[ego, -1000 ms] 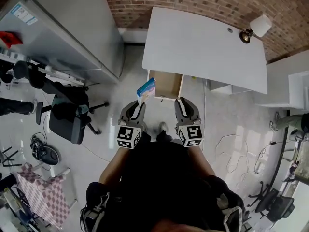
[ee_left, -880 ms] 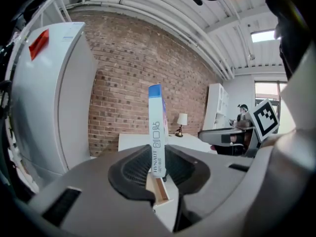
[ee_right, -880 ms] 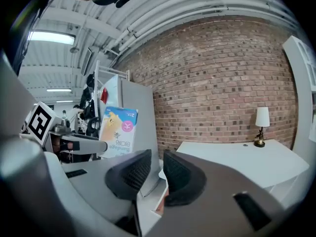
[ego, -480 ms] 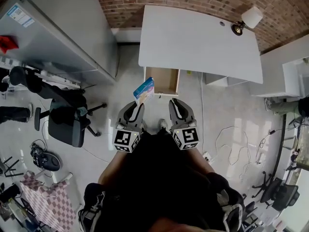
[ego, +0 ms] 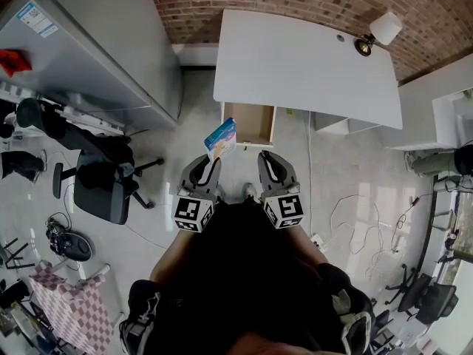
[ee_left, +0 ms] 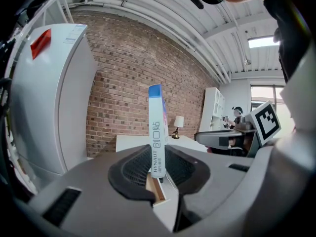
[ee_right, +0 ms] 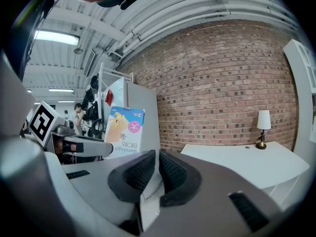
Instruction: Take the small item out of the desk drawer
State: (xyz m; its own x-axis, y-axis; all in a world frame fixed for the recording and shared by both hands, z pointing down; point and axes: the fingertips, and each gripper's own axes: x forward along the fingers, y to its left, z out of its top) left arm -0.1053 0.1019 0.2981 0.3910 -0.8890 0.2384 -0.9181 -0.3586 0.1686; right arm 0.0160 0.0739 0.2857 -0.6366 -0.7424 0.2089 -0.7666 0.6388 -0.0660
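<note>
The small item is a flat blue and orange bandage box (ego: 222,138). My left gripper (ego: 209,163) is shut on its lower edge and holds it upright (ee_left: 156,132) above the floor, just in front of the open desk drawer (ego: 250,126). In the left gripper view the pads (ee_left: 136,168) press on both sides of the box. My right gripper (ego: 267,160) hangs beside it. Its jaws are closing, the pads (ee_right: 142,172) are almost together and nothing is between them. The box also shows at the left in the right gripper view (ee_right: 124,131).
The white desk (ego: 310,65) stands against a brick wall, with a lamp (ego: 380,32) on its far right corner. A tall grey cabinet (ego: 96,43) stands to the left and a black office chair (ego: 100,180) below it. Cables (ego: 355,220) lie on the floor at the right.
The view has shifted a little. The box stays in my left gripper in front of the drawer. Both grippers keep their places.
</note>
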